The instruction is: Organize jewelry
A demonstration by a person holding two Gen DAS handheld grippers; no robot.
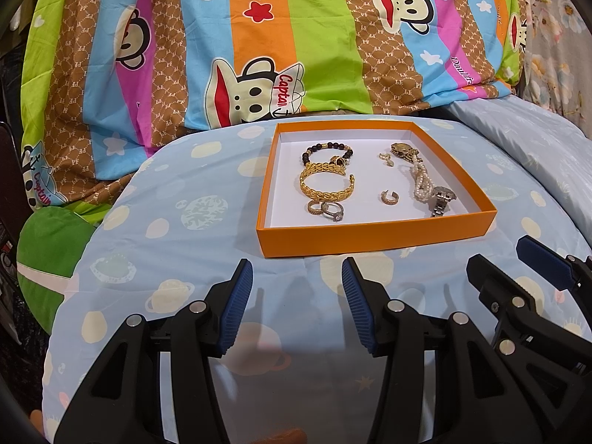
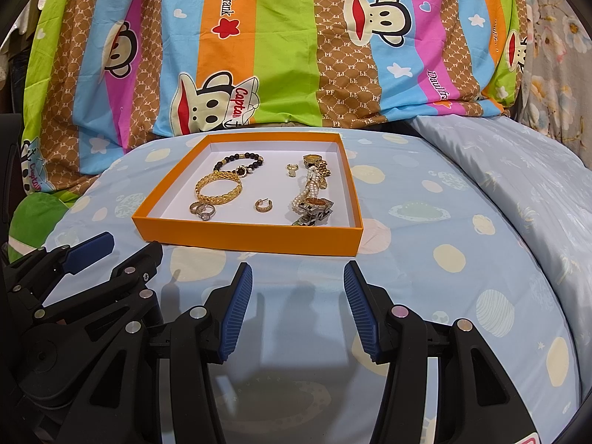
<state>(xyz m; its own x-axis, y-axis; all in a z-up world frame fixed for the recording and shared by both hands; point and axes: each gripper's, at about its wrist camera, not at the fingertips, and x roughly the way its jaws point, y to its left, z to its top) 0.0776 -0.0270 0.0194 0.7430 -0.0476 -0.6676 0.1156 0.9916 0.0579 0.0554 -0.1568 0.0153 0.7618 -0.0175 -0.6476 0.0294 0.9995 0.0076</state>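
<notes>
Two grippers hover side by side over a pale blue sheet (image 1: 177, 259) printed with planets, and that sheet covers the rounded surface we're working on. Behind it we see a striped cartoon-monkey cover (image 1: 259, 37), bright green, orange, pink and blue. Toward the far edge sits the orange tray (image 1: 373, 235) with its white floor, and all the jewelry is lying inside it: a gold braided bangle (image 1: 325, 185), a dark bead bracelet (image 1: 327, 150), two rings (image 1: 325, 210) touching near the front wall, a small hoop earring (image 1: 389, 197), a pearl strand (image 1: 420, 183) and a silver watch (image 1: 441, 199).

From the left wrist we get the left gripper (image 1: 297, 303), jaws spread, nothing between them, and the right gripper (image 1: 518, 262) peeks in at the right edge. From the right wrist, the right gripper (image 2: 298, 305) is likewise spread and empty. Only this view shows the wide run of sheet right of the tray (image 2: 248, 235) and the silver watch's (image 2: 314, 211) amber face.
</notes>
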